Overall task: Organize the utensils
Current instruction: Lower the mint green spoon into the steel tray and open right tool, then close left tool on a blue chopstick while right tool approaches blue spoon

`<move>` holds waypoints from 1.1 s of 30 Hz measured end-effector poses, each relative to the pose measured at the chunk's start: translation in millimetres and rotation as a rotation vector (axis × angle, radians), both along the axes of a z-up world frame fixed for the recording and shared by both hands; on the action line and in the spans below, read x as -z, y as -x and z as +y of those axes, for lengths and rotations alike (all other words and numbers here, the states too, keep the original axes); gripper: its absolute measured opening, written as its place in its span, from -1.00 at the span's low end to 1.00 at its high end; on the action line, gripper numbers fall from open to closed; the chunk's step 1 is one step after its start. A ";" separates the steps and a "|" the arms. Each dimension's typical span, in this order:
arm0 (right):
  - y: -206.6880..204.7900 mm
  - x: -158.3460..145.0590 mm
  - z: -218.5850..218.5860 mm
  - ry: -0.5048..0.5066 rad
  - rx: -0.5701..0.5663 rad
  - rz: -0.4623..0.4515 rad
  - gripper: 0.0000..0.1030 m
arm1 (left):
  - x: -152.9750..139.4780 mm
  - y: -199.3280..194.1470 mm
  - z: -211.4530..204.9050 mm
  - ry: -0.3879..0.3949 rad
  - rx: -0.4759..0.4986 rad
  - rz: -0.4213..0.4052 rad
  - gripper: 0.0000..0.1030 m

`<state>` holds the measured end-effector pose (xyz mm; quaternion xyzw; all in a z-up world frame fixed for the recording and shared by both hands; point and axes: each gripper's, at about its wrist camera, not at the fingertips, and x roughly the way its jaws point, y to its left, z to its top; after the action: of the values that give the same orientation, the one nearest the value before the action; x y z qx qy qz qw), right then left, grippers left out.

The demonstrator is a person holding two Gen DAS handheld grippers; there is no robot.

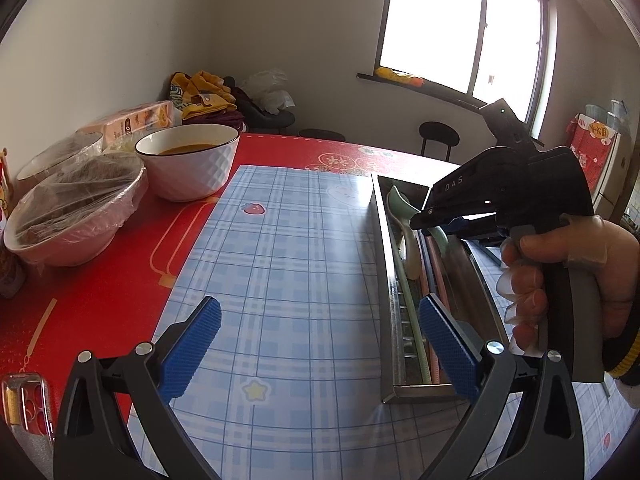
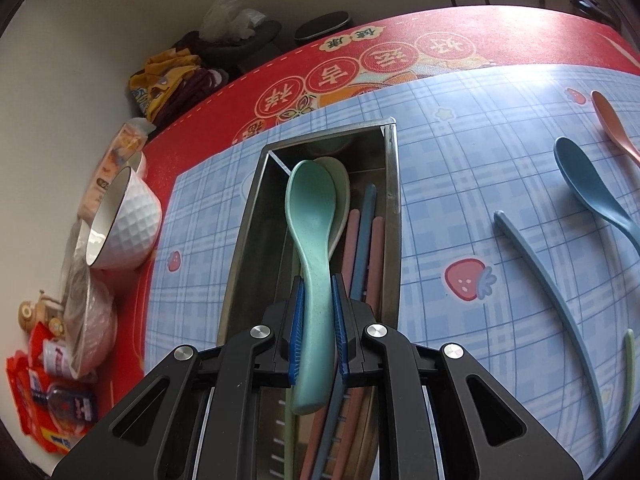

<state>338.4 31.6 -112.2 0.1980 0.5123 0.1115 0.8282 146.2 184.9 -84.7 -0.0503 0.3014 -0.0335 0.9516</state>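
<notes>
Counter (image 2: pixel 460 184): covered by a red printed cloth with a blue plaid mat over it, strawberry and star motifs on the mat.

Metal tray (image 2: pixel 394 184): long, narrow, steel, lying on the plaid mat. Holds a pale green spoon (image 2: pixel 340 188), pink and blue chopsticks (image 2: pixel 366 232), and a thin green chopstick along its left side.

White faceted bowl (image 1: pixel 188 168): on the red cloth left of the mat, brownish liquid inside. Beside it, two film-wrapped bowls (image 1: pixel 76 216), the nearer one on the cloth's left edge.

Right claw (image 2: pixel 316 312): clenched on the handle of a teal spoon (image 2: pixel 310 216), blue pads pressing both sides. The spoon's bowl points away from the camera, above the tray's far end and overlapping the pale green spoon. In the left wrist view a gloved hand (image 1: pixel 560 264) grips this tool above the tray.

Left claw (image 1: pixel 320 336): released, blue pads spread wide with nothing between them, hovering over the mat just left of the tray's near end.

Loose utensils on the mat, right of the tray: a blue spoon (image 2: pixel 588 184), a blue chopstick (image 2: pixel 548 280), an orange-pink spoon (image 2: pixel 612 124) at the edge, a green chopstick (image 2: pixel 628 376).
</notes>
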 end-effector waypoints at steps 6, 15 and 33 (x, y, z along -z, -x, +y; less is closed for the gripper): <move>5.6 -11.6 -11.8 -0.081 -0.030 -0.039 -0.31 | 0.7 -1.1 0.1 -0.003 -0.006 0.007 0.88; 30.8 -44.2 -68.6 -0.033 -0.070 -0.201 -0.31 | -0.2 0.2 -4.1 -0.042 -0.025 0.000 0.88; 109.5 -33.2 -233.3 0.153 -0.125 -0.432 -0.31 | -67.1 12.4 -99.8 -0.110 0.030 -0.091 0.88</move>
<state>228.9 -201.6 -79.0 0.0741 0.3413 0.1629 0.9227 133.9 85.1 -17.6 0.0081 0.2601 -0.0332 0.9650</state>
